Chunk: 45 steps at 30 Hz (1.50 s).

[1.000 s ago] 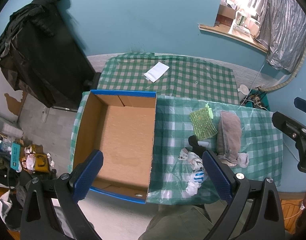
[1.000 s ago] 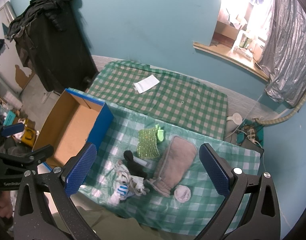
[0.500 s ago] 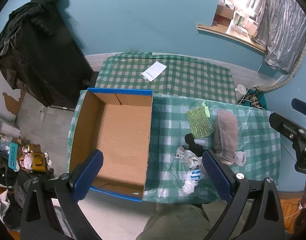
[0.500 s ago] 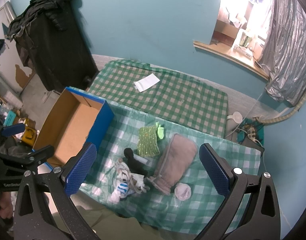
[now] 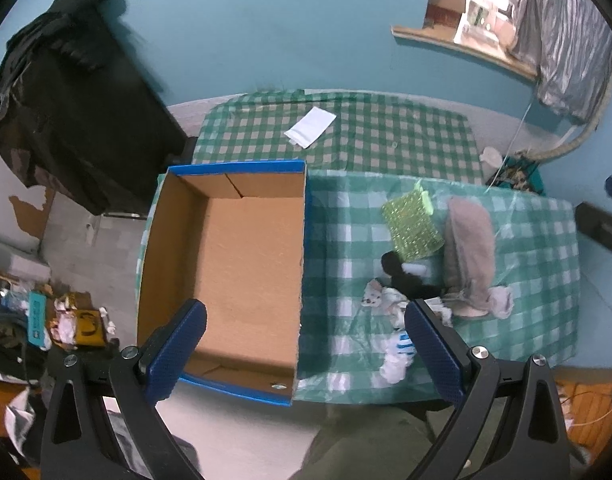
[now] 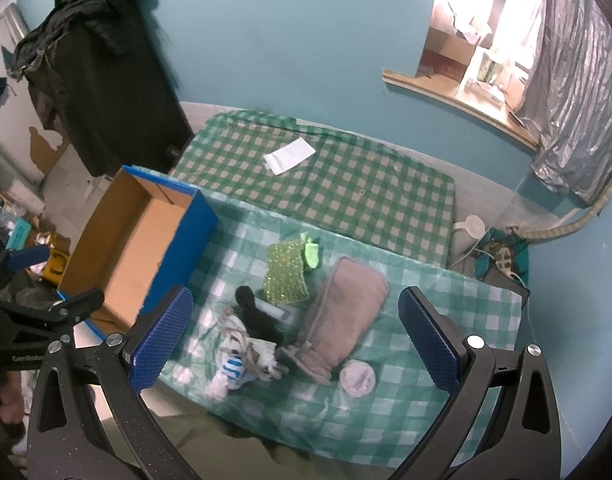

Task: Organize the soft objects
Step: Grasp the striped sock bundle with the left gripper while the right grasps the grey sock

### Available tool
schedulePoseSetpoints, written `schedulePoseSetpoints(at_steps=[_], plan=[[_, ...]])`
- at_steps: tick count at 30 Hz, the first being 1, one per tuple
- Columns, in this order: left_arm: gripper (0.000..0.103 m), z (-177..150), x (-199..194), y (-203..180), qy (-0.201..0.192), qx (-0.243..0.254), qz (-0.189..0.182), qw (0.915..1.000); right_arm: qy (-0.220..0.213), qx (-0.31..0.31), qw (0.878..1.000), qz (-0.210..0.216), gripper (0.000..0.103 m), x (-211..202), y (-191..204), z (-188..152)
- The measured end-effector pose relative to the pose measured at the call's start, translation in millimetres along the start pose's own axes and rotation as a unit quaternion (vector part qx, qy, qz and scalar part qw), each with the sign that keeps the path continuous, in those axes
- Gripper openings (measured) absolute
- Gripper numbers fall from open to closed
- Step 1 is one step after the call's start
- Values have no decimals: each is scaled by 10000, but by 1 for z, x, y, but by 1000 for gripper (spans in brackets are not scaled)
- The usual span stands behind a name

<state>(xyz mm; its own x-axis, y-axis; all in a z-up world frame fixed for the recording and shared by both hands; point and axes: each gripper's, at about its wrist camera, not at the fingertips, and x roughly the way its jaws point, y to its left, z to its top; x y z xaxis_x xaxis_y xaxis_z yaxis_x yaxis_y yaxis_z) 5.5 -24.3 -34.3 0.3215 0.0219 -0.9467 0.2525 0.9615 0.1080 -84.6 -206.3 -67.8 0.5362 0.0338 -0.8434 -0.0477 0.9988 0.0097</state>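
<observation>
Both tongs, left [image 5: 306,354] and right [image 6: 304,338], wide apart, empty. Box [image 5: 242,264] under left; socks [image 6: 246,354], mitt [image 6: 339,322], sponge [image 6: 285,278] below right. Black item [image 6: 258,316] blurred.

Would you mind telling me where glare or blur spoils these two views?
Right wrist view: the window is blown out white, and the sock pile looks soft. Left wrist view: the window glares less; fisheye bends the cardboard box edges.

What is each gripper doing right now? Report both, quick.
Left gripper: open, holding nothing, above the cardboard box.
Right gripper: open, holding nothing, above the soft items on the checked cloth.
</observation>
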Motion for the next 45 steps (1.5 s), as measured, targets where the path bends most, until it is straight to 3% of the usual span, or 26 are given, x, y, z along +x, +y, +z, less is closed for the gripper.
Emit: schedulePoseSetpoints(at_steps=[7,24,32,45], plan=[[100,-4,28,-9,260,191,-74,9995,201,99,9997,-138,102,19,-24,-8],[100,-16,81,-52,422,723,-138,9964,1000,556,9934,-108,102,95,-85,-55],[100,-35,104,-72,694,1042,-145,9920,1179,511,9916,-109,102,121,-94,-75],[100,-60,139,-101,1004,1123,-377,9879,1719,404,9841,-188,99,168,-103,-116]])
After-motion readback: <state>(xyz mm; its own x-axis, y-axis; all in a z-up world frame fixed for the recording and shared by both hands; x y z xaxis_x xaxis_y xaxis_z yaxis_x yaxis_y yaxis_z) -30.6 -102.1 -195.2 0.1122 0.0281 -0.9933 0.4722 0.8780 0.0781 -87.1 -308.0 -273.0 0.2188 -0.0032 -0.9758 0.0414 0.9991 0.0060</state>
